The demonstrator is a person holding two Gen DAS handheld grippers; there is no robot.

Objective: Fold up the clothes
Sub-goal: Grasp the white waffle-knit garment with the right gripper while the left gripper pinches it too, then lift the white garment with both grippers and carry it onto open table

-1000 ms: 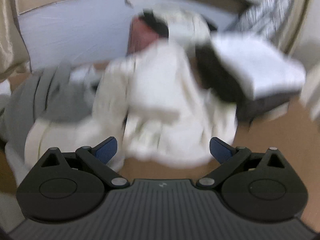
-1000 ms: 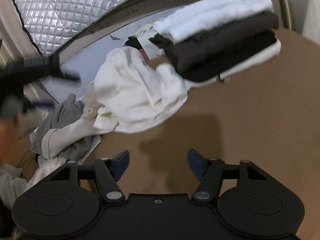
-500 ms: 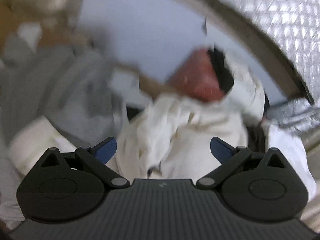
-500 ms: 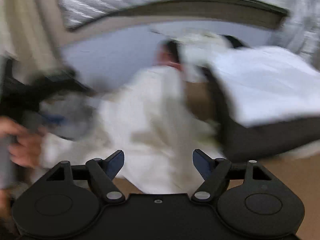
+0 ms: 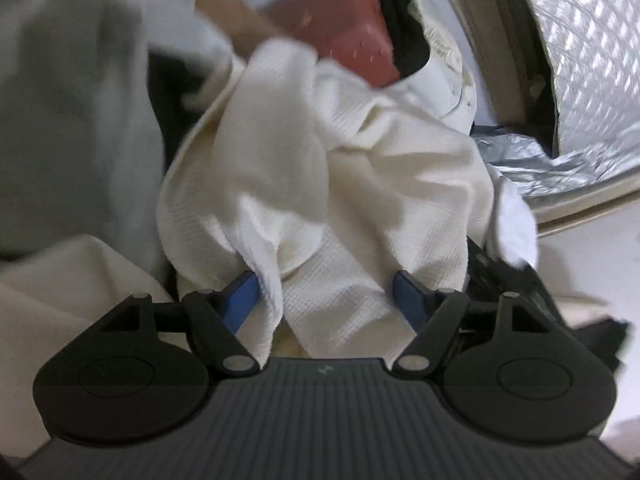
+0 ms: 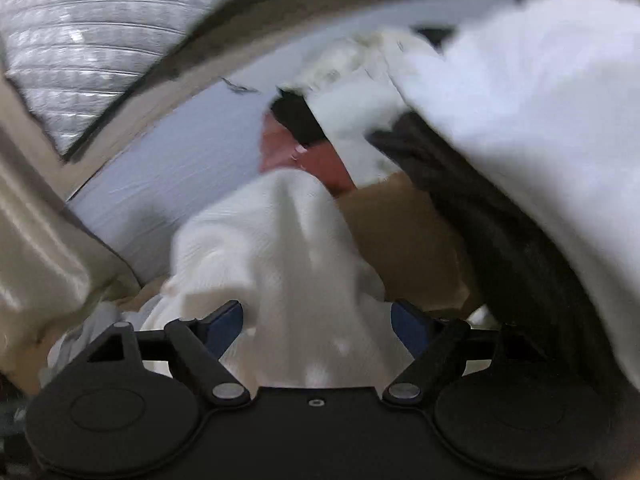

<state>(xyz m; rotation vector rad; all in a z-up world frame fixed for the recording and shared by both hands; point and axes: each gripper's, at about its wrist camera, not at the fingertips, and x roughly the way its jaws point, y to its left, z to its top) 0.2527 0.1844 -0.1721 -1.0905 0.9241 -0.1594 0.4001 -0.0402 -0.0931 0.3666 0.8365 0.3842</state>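
Observation:
A crumpled white waffle-knit garment [image 5: 320, 184] fills the middle of the left wrist view and lies between the blue pads of my left gripper [image 5: 326, 294], whose jaws stand wide apart. The same garment [image 6: 288, 248] shows in the right wrist view, bunched up between the pads of my right gripper [image 6: 316, 320], also wide apart. Neither gripper pinches the cloth. Both views are blurred by motion.
A stack of folded clothes, white over dark [image 6: 520, 128], stands close on the right. A reddish item [image 5: 340, 32] and a black one [image 5: 404, 36] lie behind the white garment. Grey clothing [image 5: 68, 120] lies at left. Brown tabletop [image 6: 400, 240] shows between them.
Both grippers have moved forward and down into the white garment, which now sits between their open pads. The folded stack looms much closer in the right wrist view.

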